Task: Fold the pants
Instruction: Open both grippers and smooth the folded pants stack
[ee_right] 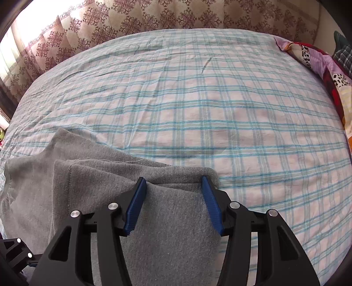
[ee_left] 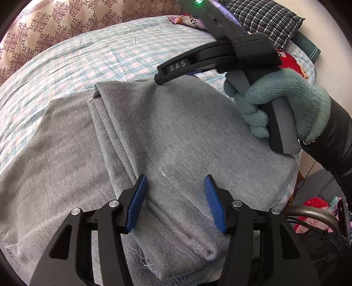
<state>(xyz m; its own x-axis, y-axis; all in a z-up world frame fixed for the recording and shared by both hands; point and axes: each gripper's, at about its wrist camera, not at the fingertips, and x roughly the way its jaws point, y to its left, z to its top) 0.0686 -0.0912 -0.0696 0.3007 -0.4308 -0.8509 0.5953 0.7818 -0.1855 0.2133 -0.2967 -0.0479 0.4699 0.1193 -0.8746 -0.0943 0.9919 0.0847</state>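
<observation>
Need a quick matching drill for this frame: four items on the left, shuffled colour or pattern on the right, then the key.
Items:
1. pants
2. bedsheet
3. glove
4. curtain

Looks:
A. beige with dark floral print
B. plain grey
C. teal knit
D. pale with blue-green checks

Pairs: 1-B, 2-D, 3-C, 4-A
</observation>
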